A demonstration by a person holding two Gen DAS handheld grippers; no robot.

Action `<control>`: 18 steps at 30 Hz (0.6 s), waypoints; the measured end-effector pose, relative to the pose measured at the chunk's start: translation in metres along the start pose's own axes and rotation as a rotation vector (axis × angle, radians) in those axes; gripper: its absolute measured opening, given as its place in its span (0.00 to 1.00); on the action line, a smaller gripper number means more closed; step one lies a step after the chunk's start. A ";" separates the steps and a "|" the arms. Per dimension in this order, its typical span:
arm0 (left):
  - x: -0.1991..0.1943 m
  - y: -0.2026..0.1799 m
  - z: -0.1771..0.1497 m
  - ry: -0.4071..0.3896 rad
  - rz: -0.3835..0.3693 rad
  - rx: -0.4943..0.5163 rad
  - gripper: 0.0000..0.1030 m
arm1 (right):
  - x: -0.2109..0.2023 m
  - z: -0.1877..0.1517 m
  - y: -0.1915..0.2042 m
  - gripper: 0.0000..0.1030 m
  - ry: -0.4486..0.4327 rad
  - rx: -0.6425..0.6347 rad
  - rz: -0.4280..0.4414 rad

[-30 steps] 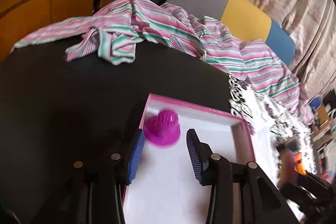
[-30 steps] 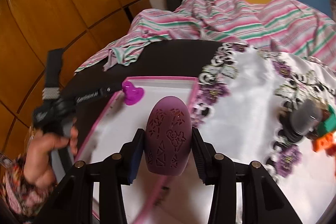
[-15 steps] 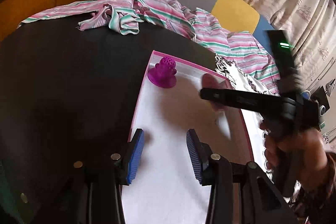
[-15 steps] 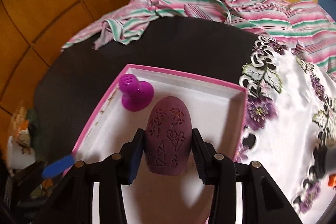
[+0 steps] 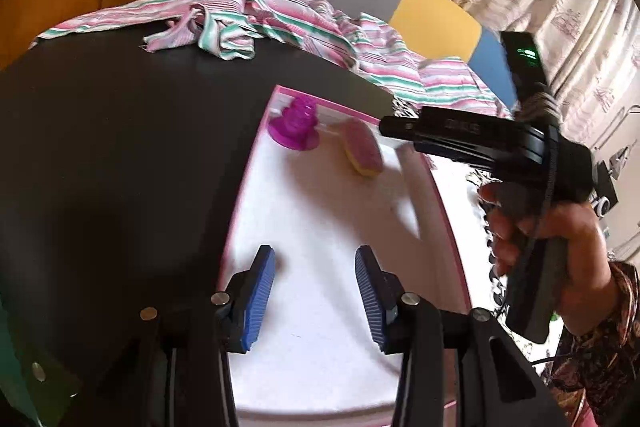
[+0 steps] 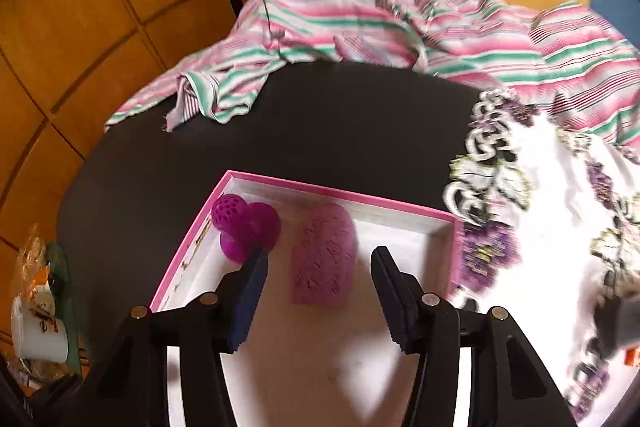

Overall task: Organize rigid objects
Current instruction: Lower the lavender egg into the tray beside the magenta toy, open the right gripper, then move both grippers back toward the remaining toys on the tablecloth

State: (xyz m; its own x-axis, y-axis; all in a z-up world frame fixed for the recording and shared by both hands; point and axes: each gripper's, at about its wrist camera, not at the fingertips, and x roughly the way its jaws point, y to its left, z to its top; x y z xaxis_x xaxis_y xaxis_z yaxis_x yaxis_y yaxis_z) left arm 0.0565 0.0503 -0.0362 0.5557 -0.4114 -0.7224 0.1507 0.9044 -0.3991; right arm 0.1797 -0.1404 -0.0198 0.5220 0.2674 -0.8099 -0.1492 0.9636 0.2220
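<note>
A pink-rimmed white box (image 5: 246, 163) (image 6: 340, 191) lies on the black table. A magenta perforated plunger-shaped toy (image 5: 296, 123) (image 6: 246, 227) stands in its far left corner. A purple oval brush pad (image 6: 323, 255) lies in the box beside the toy; in the left wrist view (image 5: 362, 151) it shows pink with a yellow edge. My right gripper (image 6: 318, 297) is open just above and behind the pad, not touching it. My left gripper (image 5: 316, 291) is open and empty over the near part of the box. The right gripper's body and the hand holding it cross the left wrist view.
A striped pink and green cloth (image 5: 256, 15) (image 6: 360, 27) lies at the table's far edge. A white floral cloth (image 6: 560, 195) covers the right side. A white mug (image 6: 38, 331) sits low at the left. Wooden panels stand behind.
My right gripper opened and let go of the purple pad, which now lies in the box by the magenta toy. My left gripper drew back a little and stays open.
</note>
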 end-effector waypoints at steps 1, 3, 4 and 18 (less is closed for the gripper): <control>0.000 -0.003 -0.002 0.001 -0.014 0.005 0.40 | -0.010 -0.005 -0.004 0.59 -0.014 0.004 0.003; 0.001 -0.010 -0.007 0.010 -0.036 0.020 0.41 | -0.024 -0.016 -0.011 0.62 -0.026 0.016 0.001; 0.001 -0.013 -0.009 0.013 -0.051 0.024 0.41 | -0.031 -0.022 -0.016 0.64 -0.031 0.024 -0.001; 0.002 -0.092 -0.040 0.109 -0.278 0.178 0.42 | -0.088 -0.105 -0.099 0.64 -0.002 0.111 -0.142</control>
State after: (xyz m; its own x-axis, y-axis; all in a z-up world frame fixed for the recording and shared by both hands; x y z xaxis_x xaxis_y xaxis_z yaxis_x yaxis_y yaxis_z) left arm 0.0107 -0.0386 -0.0238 0.3843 -0.6458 -0.6598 0.4293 0.7577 -0.4915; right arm 0.0607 -0.2599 -0.0272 0.5331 0.1284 -0.8363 0.0198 0.9863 0.1640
